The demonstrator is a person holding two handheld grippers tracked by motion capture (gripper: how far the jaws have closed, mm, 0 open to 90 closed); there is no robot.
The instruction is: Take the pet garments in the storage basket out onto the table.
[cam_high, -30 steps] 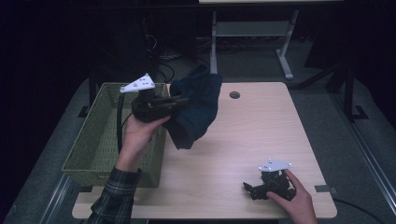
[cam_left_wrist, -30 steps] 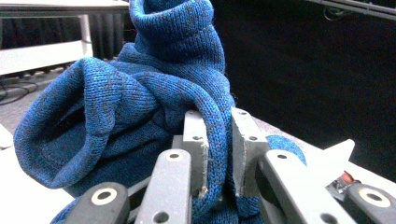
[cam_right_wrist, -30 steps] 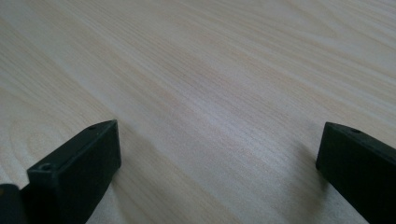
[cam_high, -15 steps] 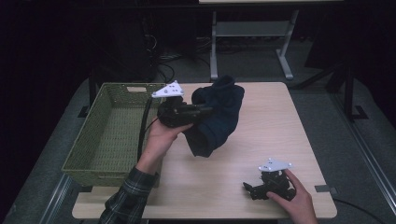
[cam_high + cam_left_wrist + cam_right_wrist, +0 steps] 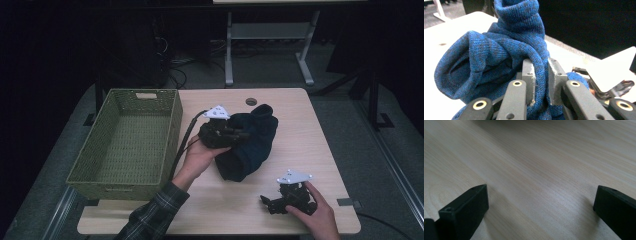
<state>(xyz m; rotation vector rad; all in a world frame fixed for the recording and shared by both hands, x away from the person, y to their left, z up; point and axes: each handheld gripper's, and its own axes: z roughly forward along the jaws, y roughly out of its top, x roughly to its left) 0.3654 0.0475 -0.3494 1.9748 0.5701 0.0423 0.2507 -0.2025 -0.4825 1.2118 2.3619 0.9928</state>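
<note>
Transfer of the dark blue knitted garment out of the green woven rectangular basket. Compared with a second ago, I have carried the cloth from above the basket's rim at 9 o'clock to the centre of the pale wooden table, where its lower folds now rest on the top. My left gripper pinches a fold of knit between its pads. My right gripper, jaws spread, idles at 5 o'clock. I judge release or spreading to follow.
</note>
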